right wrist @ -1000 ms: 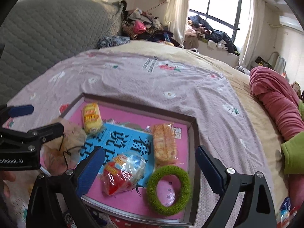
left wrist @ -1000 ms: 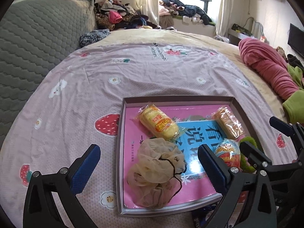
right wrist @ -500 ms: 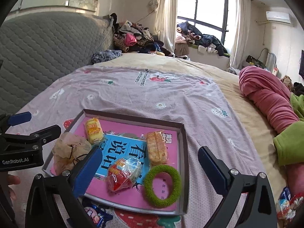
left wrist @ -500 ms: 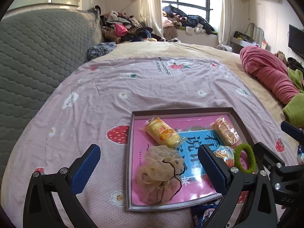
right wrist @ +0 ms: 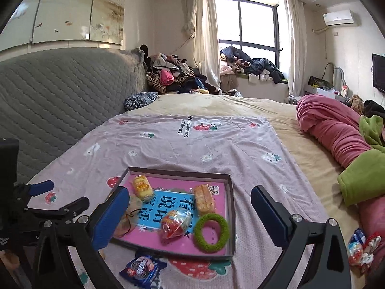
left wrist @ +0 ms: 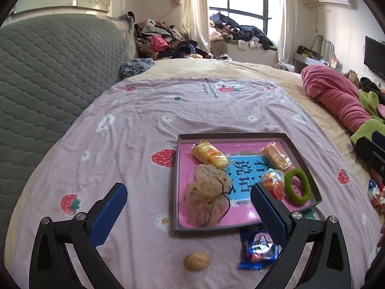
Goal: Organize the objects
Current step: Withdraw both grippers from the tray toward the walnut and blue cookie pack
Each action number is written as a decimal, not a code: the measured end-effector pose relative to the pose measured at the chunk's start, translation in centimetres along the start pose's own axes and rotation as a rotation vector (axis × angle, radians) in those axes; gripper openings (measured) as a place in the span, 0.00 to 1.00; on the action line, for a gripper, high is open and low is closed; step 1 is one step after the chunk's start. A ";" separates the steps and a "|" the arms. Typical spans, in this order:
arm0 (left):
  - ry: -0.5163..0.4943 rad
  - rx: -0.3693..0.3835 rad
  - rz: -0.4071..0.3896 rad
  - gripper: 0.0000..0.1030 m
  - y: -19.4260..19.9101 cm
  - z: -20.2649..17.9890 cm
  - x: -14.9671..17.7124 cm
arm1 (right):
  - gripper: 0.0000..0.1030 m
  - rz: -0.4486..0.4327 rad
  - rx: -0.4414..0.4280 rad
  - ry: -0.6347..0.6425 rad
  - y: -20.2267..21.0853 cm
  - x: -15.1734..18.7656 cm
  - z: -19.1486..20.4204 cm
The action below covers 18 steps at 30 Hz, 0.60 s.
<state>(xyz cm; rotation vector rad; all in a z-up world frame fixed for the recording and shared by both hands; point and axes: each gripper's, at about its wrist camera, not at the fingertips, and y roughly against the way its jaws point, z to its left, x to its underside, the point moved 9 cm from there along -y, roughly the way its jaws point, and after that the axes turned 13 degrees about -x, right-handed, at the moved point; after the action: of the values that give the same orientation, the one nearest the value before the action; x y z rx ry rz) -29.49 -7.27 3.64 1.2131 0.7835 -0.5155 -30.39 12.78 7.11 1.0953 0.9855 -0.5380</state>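
Nearest the cameras, the left tool [left wrist: 187,203] and the right tool [right wrist: 189,202] both hang with fingers spread wide and nothing between them, above the near edge of the bed [left wrist: 134,144]. Just past the left tool, a small round tan object [left wrist: 196,261], too blurred to identify, lies on the pink bedsheet [right wrist: 168,149], and beside it a blue snack packet [left wrist: 258,249] sits just short of the tray's near rim, partly hidden by the left tool's right finger. The shallow grey tray [left wrist: 302,166] rests on the sheet toward the bed's near edge. Inside it, near to far: a beige mesh pouch [left wrist: 208,201] at the near left corner, a red snack bag [left wrist: 273,184] and a green fuzzy ring [left wrist: 297,187] toward the near right, then a yellow wrapped cake [left wrist: 210,155] and an orange wrapped biscuit [left wrist: 275,156] by the far rim. More wrappers [right wrist: 361,248] at the bed's right edge are cut off. Farther right lies a rolled pink blanket [right wrist: 336,130].
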 end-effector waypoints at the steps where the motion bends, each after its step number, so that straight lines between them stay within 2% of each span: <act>1: 0.002 -0.003 0.002 0.99 0.7 0.3 0.2 | 0.99 0.000 0.005 0.005 0.5 -0.1 0.3; 9: 0.005 -0.025 0.004 0.99 4.5 2.8 1.0 | 0.99 -0.004 -0.002 0.032 4.3 -0.4 3.4; 18: -0.002 -0.043 -0.030 0.99 9.9 5.5 0.6 | 0.99 -0.025 -0.003 0.051 9.1 -1.0 6.0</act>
<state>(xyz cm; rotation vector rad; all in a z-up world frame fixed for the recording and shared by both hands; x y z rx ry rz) -20.49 -9.63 10.19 1.1629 0.8085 -0.5221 -21.41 10.80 13.16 1.1001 1.0453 -0.5311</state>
